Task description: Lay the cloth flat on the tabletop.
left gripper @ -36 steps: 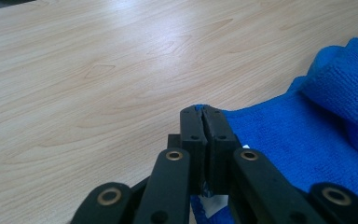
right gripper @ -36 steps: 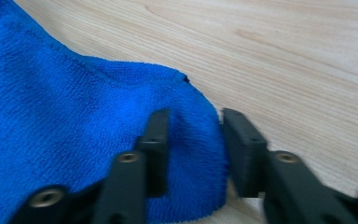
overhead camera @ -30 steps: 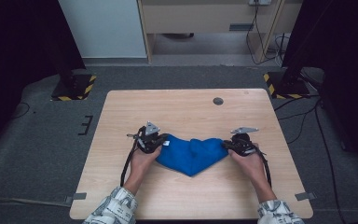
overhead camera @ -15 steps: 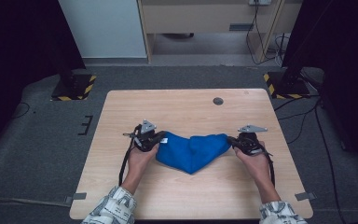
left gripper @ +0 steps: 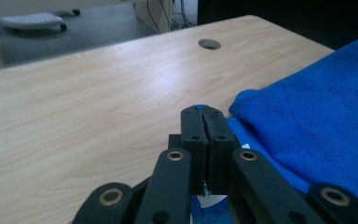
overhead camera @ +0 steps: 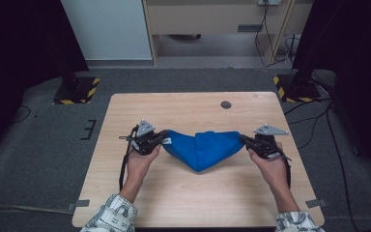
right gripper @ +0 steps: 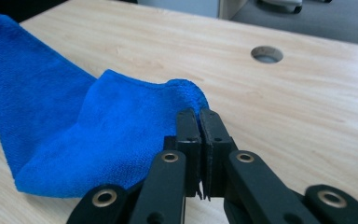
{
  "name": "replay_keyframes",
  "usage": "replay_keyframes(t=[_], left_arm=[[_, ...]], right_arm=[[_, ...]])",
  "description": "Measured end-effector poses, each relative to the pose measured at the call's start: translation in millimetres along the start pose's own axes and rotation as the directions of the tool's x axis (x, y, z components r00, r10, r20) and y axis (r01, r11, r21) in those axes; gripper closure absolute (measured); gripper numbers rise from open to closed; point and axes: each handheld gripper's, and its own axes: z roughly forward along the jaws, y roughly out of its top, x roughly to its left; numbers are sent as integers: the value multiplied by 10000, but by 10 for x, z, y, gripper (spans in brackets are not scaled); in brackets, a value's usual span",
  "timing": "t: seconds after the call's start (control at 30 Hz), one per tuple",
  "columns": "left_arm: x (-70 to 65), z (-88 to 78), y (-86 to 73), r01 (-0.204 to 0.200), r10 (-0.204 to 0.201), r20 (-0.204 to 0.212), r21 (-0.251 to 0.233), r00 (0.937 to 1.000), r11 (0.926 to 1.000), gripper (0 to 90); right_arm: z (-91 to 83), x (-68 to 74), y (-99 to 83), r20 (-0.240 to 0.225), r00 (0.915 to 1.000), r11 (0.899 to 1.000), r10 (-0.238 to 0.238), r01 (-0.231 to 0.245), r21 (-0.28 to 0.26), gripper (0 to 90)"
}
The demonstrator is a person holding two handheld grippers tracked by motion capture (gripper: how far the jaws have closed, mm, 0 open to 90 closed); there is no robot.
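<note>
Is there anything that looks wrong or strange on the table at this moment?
Nothing stands out. The blue cloth hangs between the left gripper and the right gripper, each shut on a corner, sagging in the middle. The table looks undamaged.

This looks like a lab recording station: a bare wooden table (overhead camera: 183,193) with a cable hole (overhead camera: 226,104) stands on grey carpet (overhead camera: 43,140), flanked by black stands on hazard-striped bases (overhead camera: 77,90), dark curtains (overhead camera: 14,48) and loose cables (overhead camera: 314,121).
</note>
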Motion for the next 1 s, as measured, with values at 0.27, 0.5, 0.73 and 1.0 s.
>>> replay_keyframes(t=[0.27, 0.5, 0.73, 1.0], left_arm=[[48, -107, 123, -80, 77, -107, -325, 9999, 9994, 883], [50, -117, 93, -149, 148, -108, -70, 9998, 9999, 882], [19, -146, -139, -384, 377, 84, 1009, 9993, 9942, 880], [-26, -246, -357, -659, 634, 229, 1367, 9977, 9884, 660]], right_arm=[[-52, -32, 94, 140, 9999, 9998, -58, 60, -164, 881], [-86, -62, 109, 203, 9998, 9999, -26, 28, -137, 881], [-62, -93, 61, 243, 9997, 10000, -11, 9, 87, 881], [-4, -54, -92, 156, 9996, 9981, -218, 208, 587, 880]])
